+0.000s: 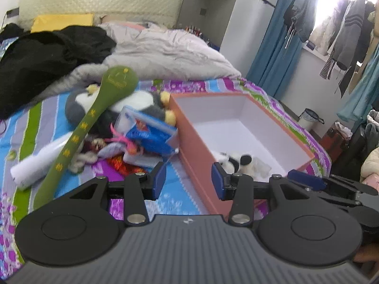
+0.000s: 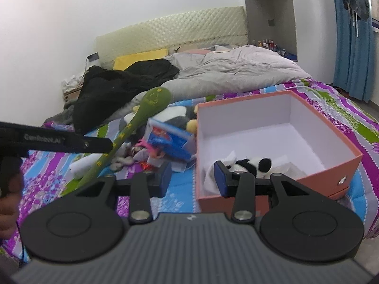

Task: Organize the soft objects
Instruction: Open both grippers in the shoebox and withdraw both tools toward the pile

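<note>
An orange box (image 1: 196, 146) with a white inside stands on the bed; it also shows in the right wrist view (image 2: 315, 168). A small black-and-white panda plush (image 1: 233, 161) lies in its near corner, also seen in the right wrist view (image 2: 253, 164). Left of the box lies a pile: a grey penguin plush (image 1: 142, 101), a blue packet (image 1: 146, 132), a long green spoon-shaped toy (image 1: 94, 116) and a white soft piece (image 1: 40, 163). My left gripper (image 1: 188, 181) is open and empty before the box's near corner. My right gripper (image 2: 191, 177) is open and empty, its right finger over the box's near wall.
A crumpled grey duvet (image 1: 165, 52) and black clothes (image 1: 47, 54) cover the far bed. A striped sheet (image 2: 343, 108) lies under everything. Blue curtain (image 1: 277, 47) and hanging clothes (image 1: 343, 30) stand right. The left gripper's body (image 2: 54, 140) shows at the left of the right wrist view.
</note>
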Tool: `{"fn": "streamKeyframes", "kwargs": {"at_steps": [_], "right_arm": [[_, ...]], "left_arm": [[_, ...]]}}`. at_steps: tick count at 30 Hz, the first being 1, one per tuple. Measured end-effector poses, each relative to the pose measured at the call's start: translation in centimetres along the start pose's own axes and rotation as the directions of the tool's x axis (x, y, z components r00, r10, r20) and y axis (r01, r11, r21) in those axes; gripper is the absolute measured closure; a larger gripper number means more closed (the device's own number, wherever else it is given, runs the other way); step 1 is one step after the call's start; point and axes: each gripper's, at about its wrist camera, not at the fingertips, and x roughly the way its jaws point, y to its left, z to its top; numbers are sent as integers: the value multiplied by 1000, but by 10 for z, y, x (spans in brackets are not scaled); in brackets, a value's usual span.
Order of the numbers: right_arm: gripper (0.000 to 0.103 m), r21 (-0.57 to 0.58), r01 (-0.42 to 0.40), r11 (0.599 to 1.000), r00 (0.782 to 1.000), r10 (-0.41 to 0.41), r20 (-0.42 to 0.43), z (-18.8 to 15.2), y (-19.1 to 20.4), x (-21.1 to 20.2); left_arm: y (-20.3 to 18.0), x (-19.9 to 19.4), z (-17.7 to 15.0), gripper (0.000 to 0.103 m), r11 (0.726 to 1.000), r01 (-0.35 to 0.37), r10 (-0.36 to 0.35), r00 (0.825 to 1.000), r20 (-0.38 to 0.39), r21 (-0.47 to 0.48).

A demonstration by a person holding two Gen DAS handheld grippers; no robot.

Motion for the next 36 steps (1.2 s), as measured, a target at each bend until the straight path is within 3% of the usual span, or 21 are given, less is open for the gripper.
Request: {"fn": "streamKeyframes", "kwargs": {"at_steps": [10,25,36], "right_arm": [[60,-30,-40,999,997,39,-59,-20,29,1],[60,-66,-34,997,990,25,-136,-58,61,8],[61,-90,-53,995,985,37,-167,-64,66,37]], "left_arm": [[21,-14,-32,55,998,-45,44,999,-28,-49],[34,-23,-67,55,993,-59,50,995,-87,-98],[59,3,-68,55,989,-89,77,991,-107,-120]]}}
